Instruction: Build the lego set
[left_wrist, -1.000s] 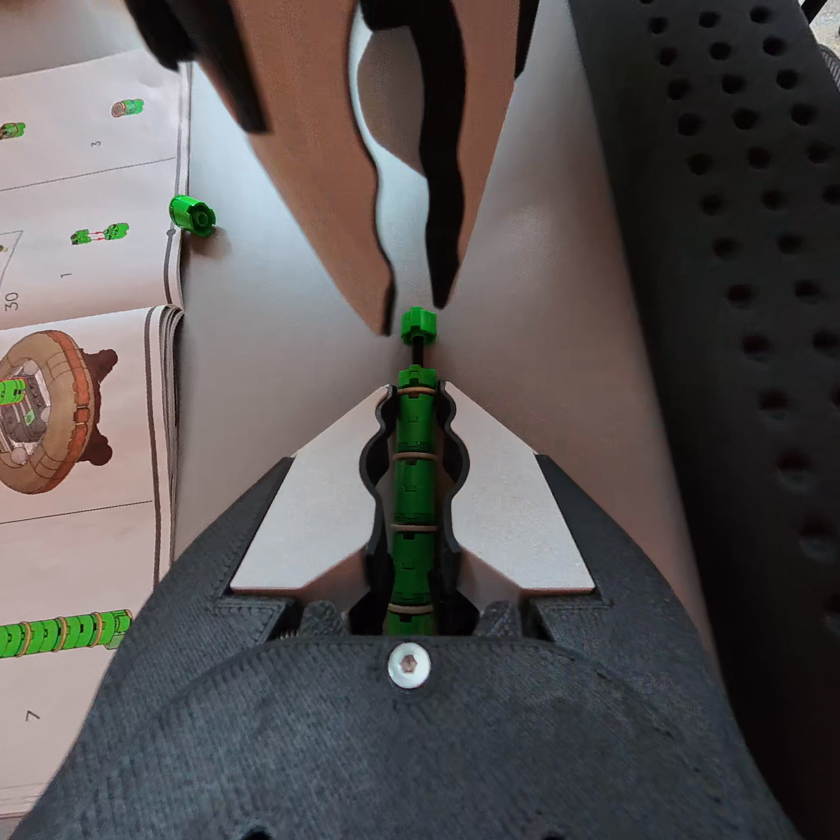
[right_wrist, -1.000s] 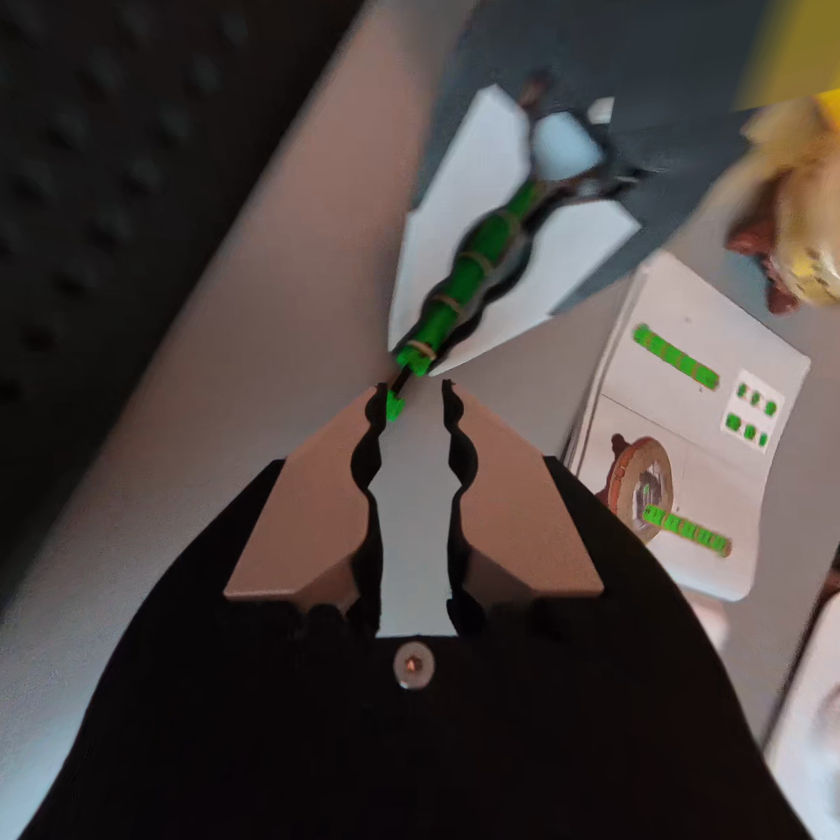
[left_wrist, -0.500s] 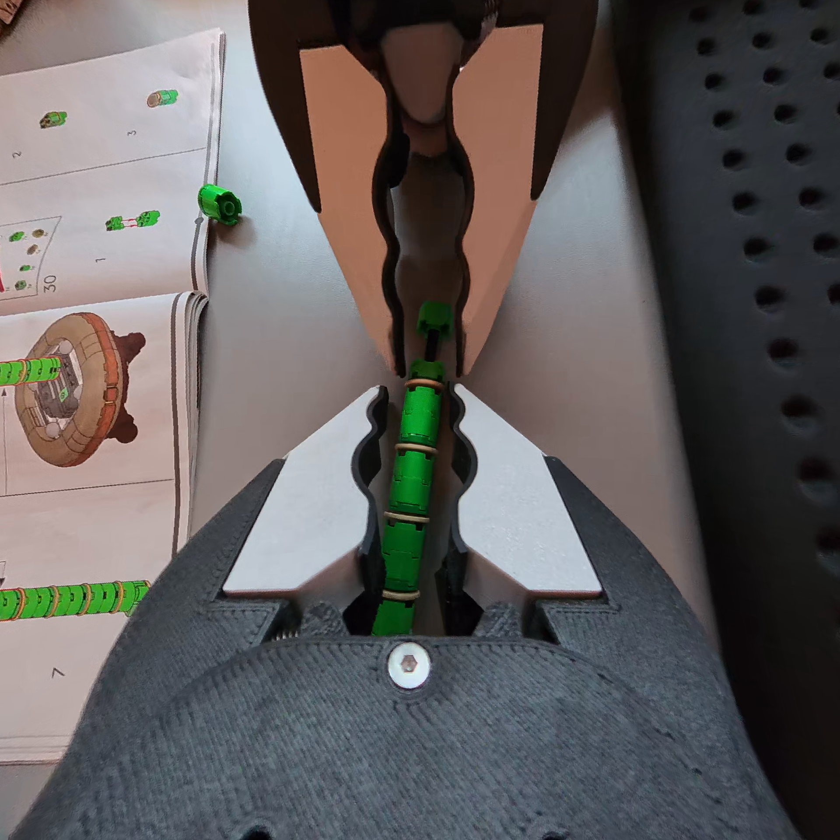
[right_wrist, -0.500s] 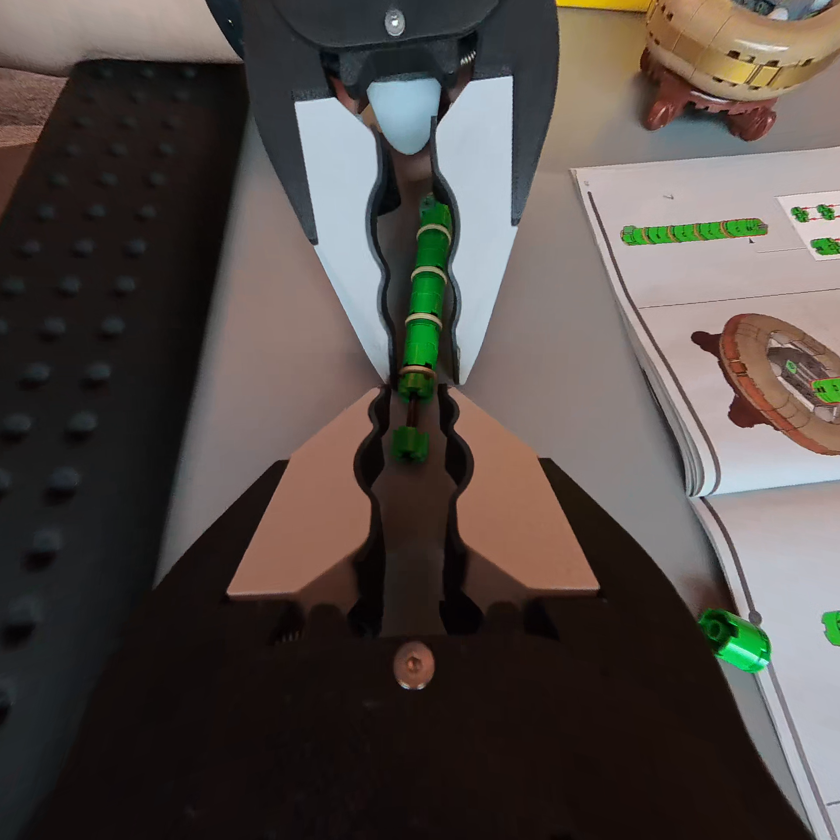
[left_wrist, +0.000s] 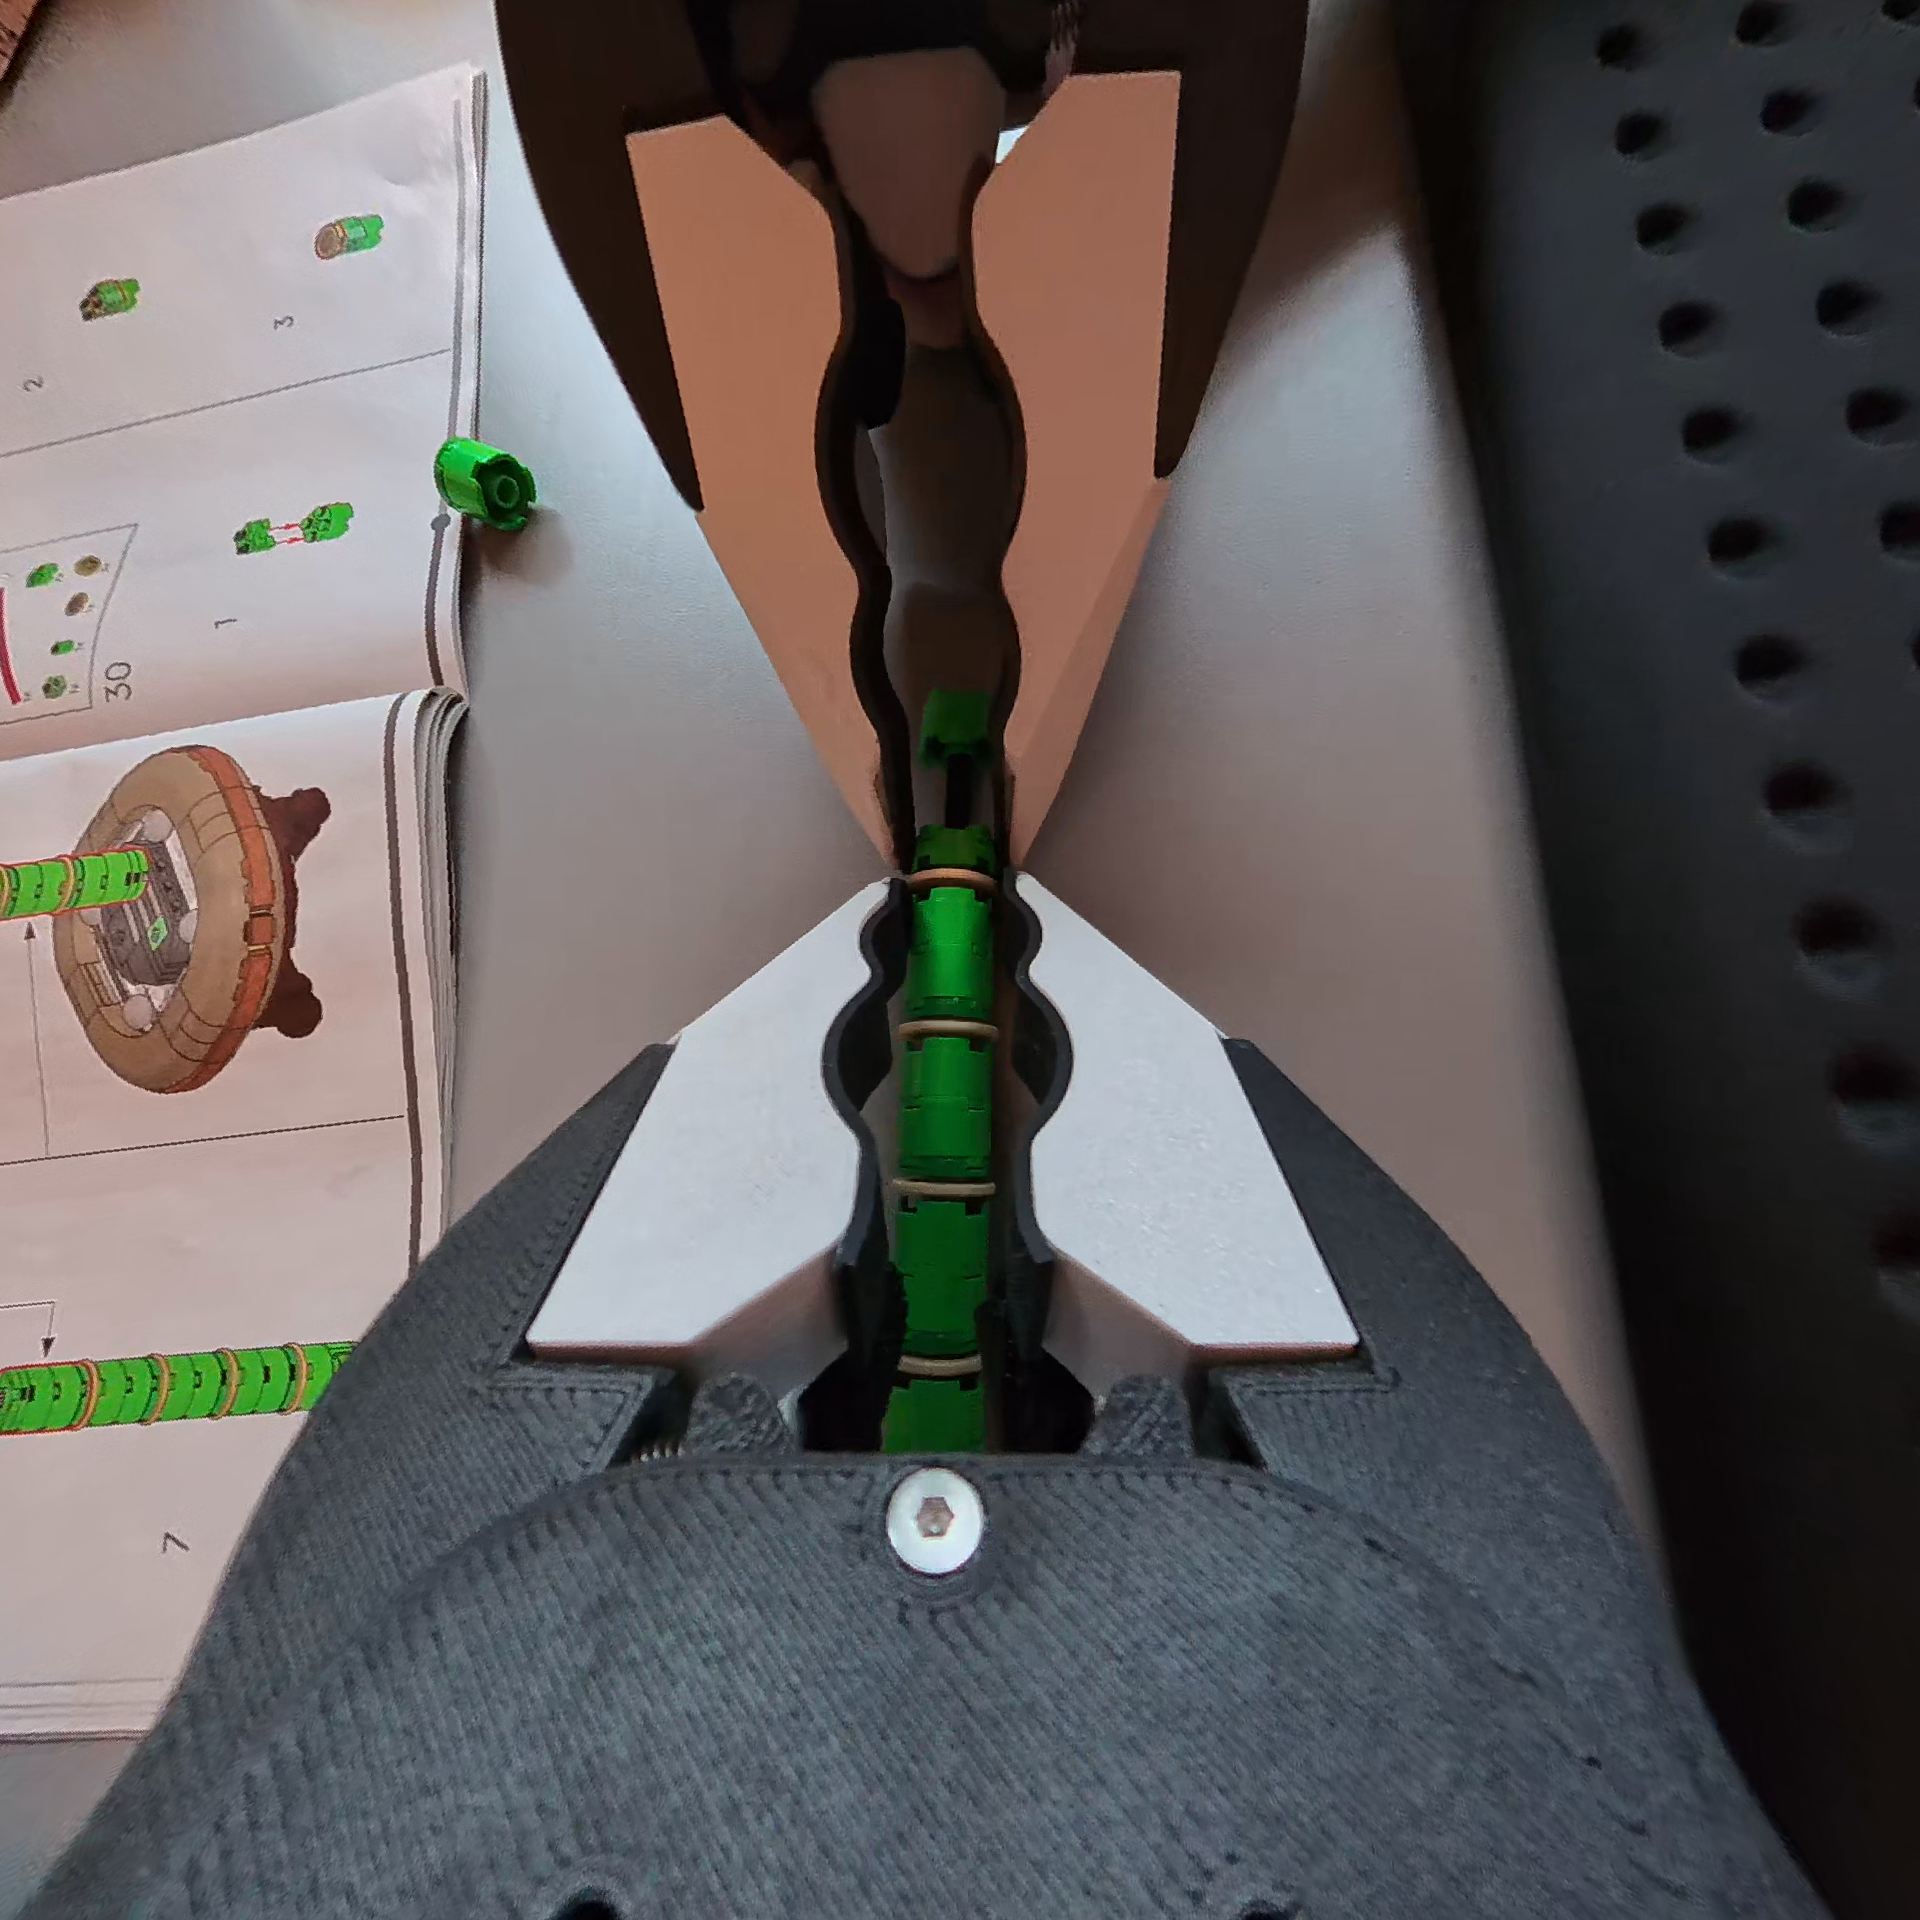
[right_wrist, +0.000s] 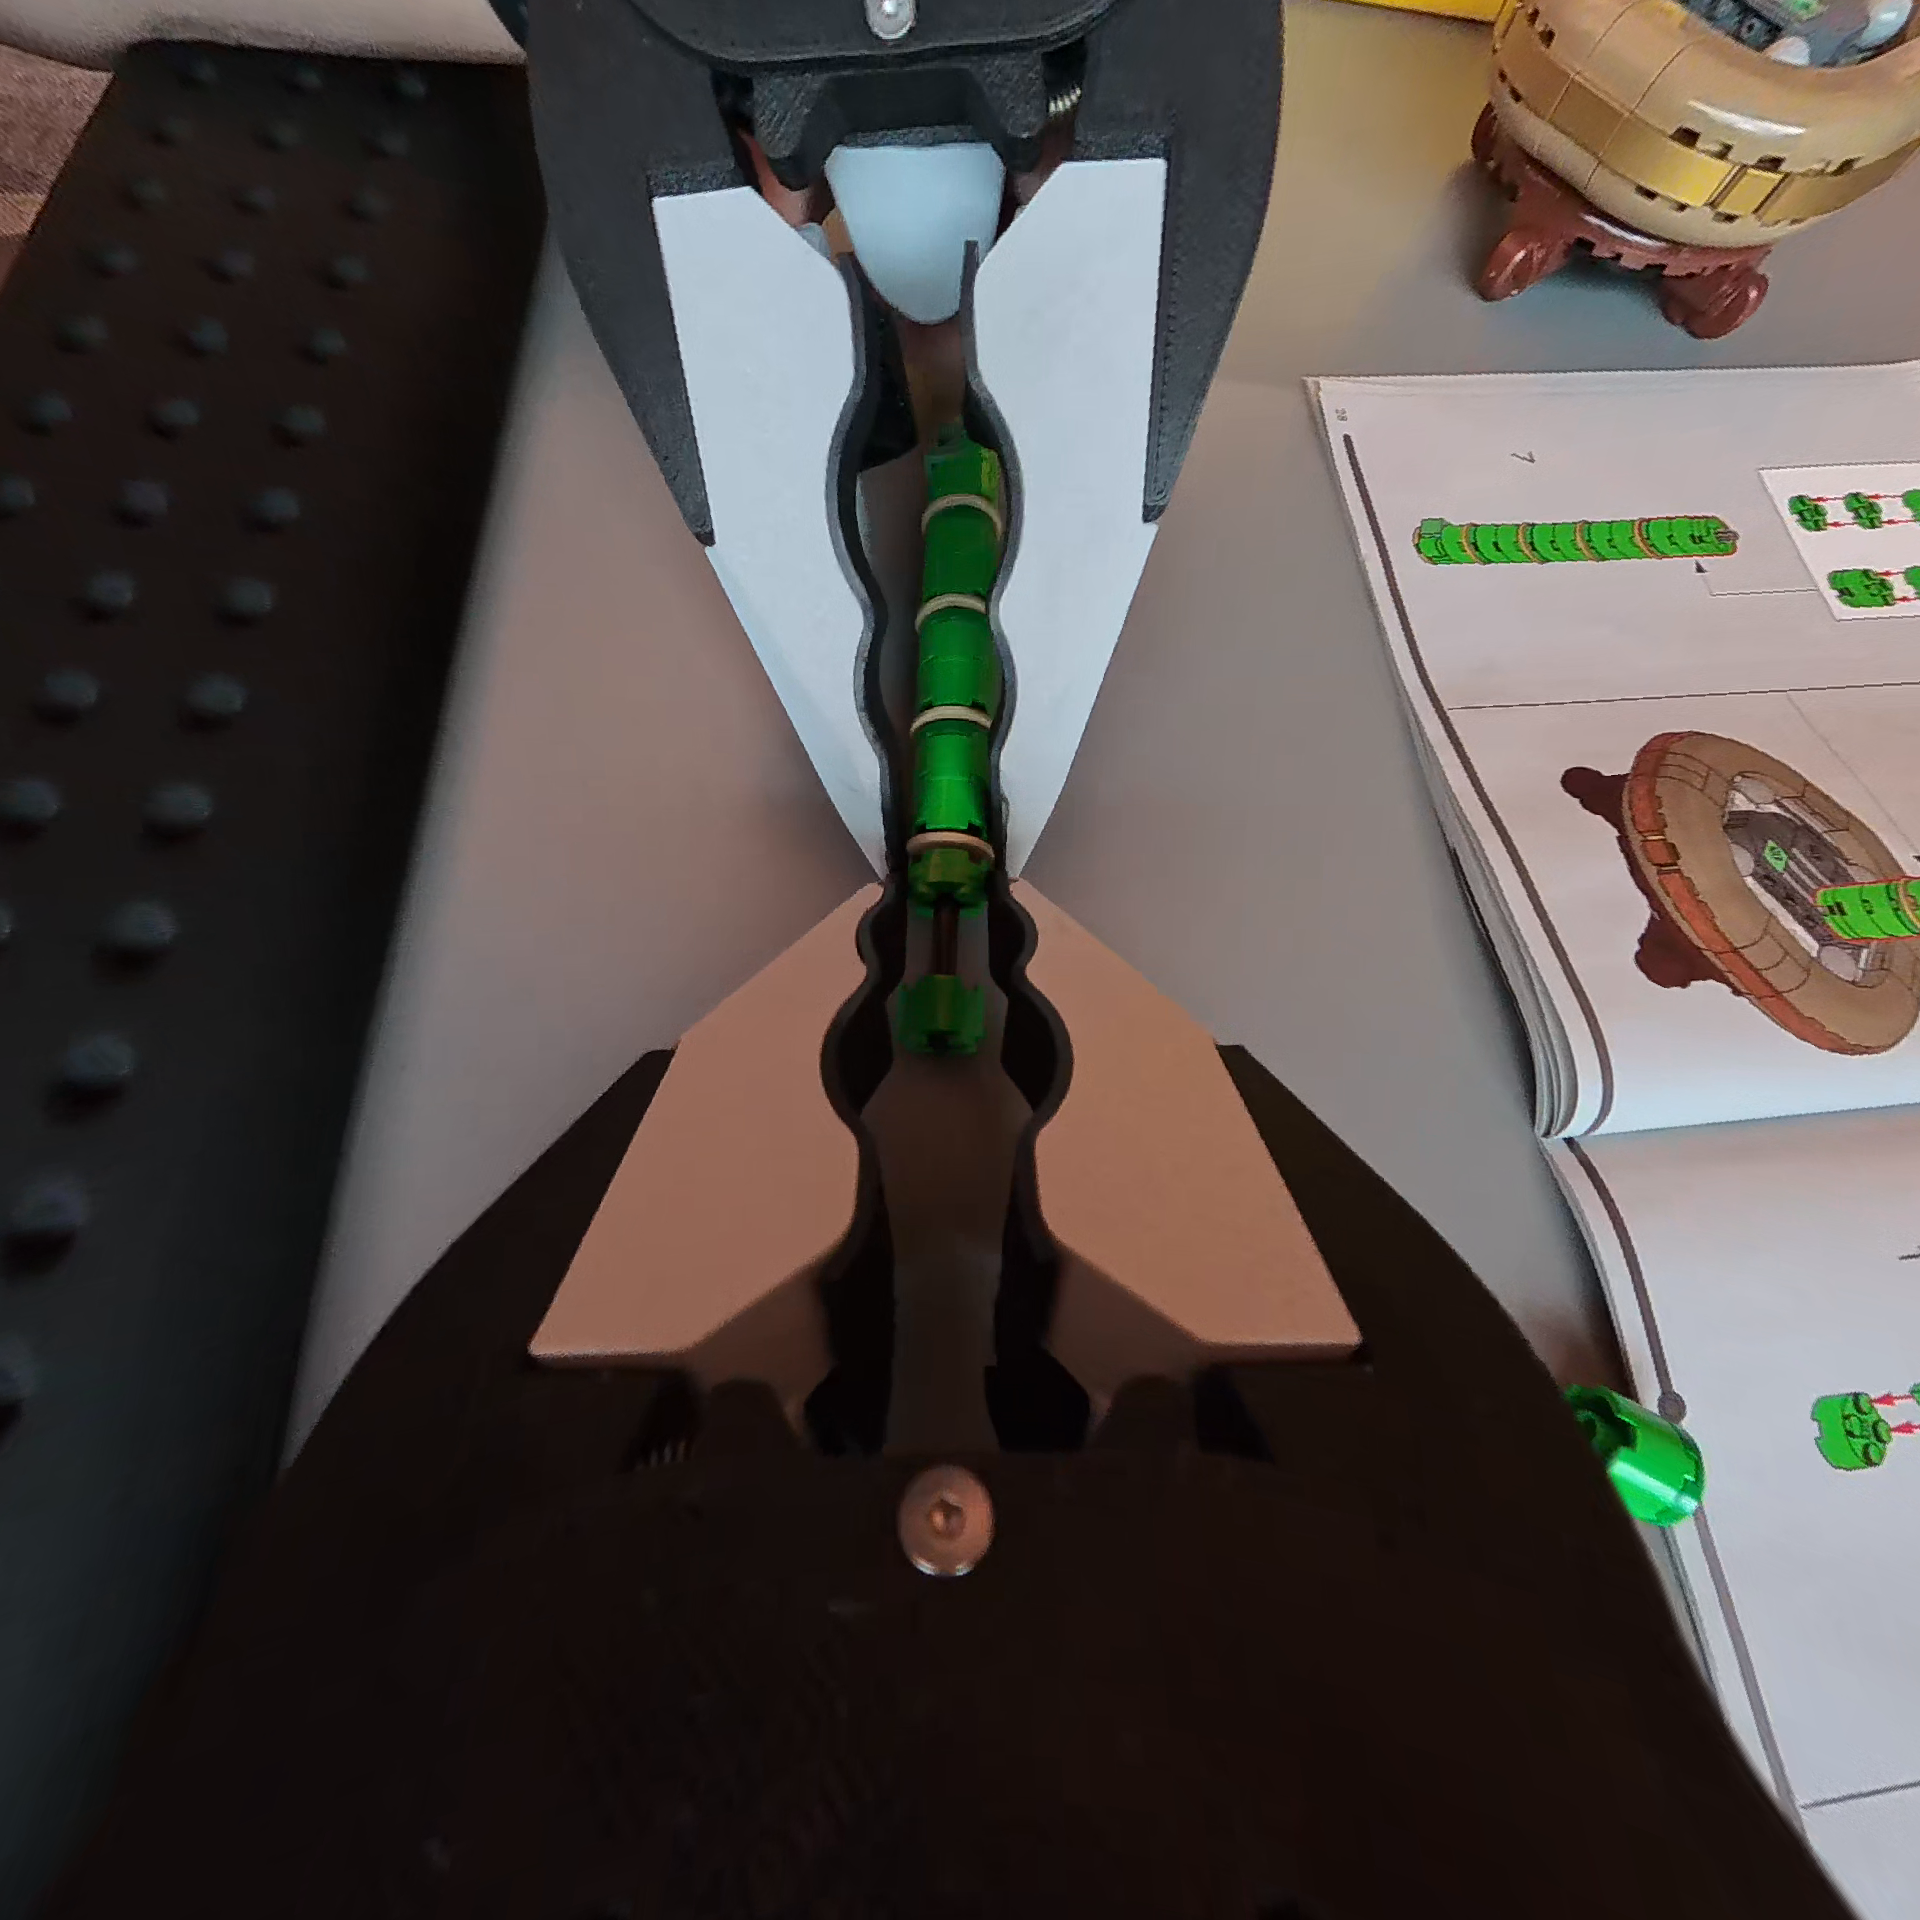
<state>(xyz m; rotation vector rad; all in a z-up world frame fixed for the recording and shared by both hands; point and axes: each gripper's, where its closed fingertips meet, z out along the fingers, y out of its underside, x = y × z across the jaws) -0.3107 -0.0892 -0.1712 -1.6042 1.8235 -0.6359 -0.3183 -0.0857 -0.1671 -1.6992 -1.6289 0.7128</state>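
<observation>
Green stem: I am holding a long stack of round green plastic lego bricks with tan rings between them (left_wrist: 943, 1081), threaded on a thin dark axle, above the grey bench (left_wrist: 644, 727).
Axis: its long axis is running straight along my left fingers and on into my right ones; the bare axle end is pointing away from my left gripper, toward the right.
Loose end piece: a single green round brick (right_wrist: 938, 1020) is sitting further out on the axle, apart from the stack, with dark axle showing in the gap.
Left gripper (left_wrist: 948, 883): my white-faced fingers are clenched on the stack.
Right gripper (right_wrist: 940, 894): my tan-faced fingers are flanking the end brick; I cannot tell whether they are pinching it.
Progress: most of the stem looks assembled; I judge that seating this end brick is the step in hand.
Left to do: one more green round brick (right_wrist: 1647, 1467) is lying on the bench at the edge of the open instruction booklet (right_wrist: 1662, 935); the tan ring-shaped lego base on brown feet (right_wrist: 1704, 156) is waiting beyond, probably for the stem.
</observation>
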